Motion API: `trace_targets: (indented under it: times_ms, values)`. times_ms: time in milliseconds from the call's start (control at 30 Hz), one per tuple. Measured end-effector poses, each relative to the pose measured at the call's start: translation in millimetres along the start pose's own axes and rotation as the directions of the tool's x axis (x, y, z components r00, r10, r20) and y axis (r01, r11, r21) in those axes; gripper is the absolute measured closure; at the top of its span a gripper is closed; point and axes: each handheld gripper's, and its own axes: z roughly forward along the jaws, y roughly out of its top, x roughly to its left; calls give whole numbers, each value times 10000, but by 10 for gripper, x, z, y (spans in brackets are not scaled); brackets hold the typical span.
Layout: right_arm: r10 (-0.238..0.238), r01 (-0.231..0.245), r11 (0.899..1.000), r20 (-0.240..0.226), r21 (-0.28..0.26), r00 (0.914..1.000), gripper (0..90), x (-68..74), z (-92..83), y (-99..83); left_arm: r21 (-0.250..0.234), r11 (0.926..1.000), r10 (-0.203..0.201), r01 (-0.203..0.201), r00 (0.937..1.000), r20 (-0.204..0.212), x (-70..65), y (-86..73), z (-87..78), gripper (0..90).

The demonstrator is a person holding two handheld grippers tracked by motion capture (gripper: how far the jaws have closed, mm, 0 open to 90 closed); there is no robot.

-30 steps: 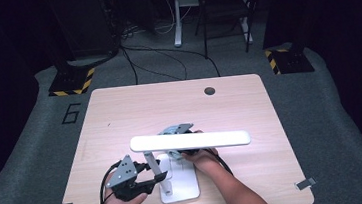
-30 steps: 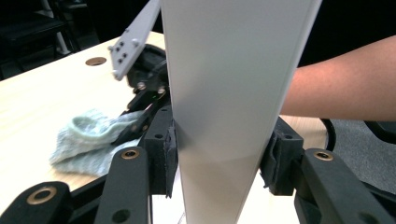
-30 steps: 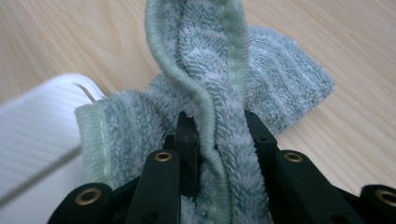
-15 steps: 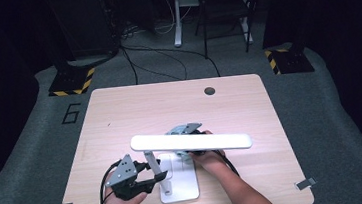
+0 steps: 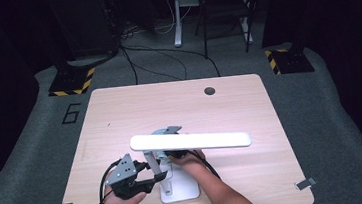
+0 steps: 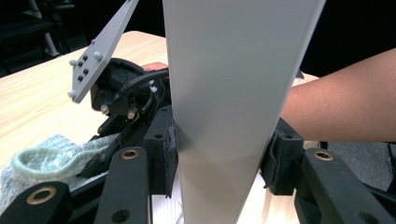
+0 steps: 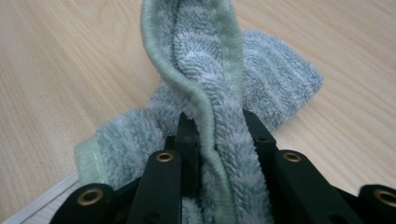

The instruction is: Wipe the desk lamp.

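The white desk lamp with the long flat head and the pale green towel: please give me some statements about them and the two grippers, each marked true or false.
1. The left gripper clamps the white desk lamp by its flat upright arm. True.
2. The right gripper is open. False: it is shut on the pale green terry towel.
3. The lamp's base stands on the light wooden table. True.
4. The towel hangs over the lamp head. False: it is low, near the tabletop.

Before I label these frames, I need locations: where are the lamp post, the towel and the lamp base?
lamp post [image 6: 229,116], left gripper view, flat front face.
towel [image 7: 219,88], right gripper view, raised fold.
lamp base [image 5: 182,189], high view, flat white foot.
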Motion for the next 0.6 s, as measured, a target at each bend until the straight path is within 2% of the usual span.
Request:
trace_targets:
  times_ms: [133,200,267,333,367,433,467,567,600]
  values:
    - [-40,41,9999,-106,103,9999,724,-28,-18,-19,-38,10000,31,-32,9996,-279,-31,-4,1,543]
    - [-43,46,9997,-138,238,9999,724,-66,-52,-39,72,10000,28,-26,9996,-265,-43,1,-4,545]
    - [-128,129,9998,-32,129,9999,724,-97,-81,-76,-24,10000,40,-41,9991,-432,-49,-5,3,547]
    - [-214,213,9994,41,272,9998,724,-134,-139,-121,-35,10000,17,-19,9989,-479,-55,-9,1,549]
    - [-329,327,9993,90,191,9994,724,-166,-164,-153,20,10000,27,-26,9987,-514,-56,-7,-4,551]
    - [-230,226,9994,153,257,9996,724,-228,-232,-224,1,10000,16,-16,9979,-650,-54,-10,-8,556]
    - [-380,374,9989,197,279,9991,724,-282,-265,-258,-42,10000,-15,12,9972,-753,-54,-14,-8,559]
    - [-294,274,9982,368,540,9989,719,-409,-378,-343,-10,10000,-86,86,9969,-783,-39,-13,-15,568]
    - [-3,-20,9987,461,505,9989,717,-426,-407,-370,-14,9999,-120,119,9961,-870,-45,-11,-10,570]
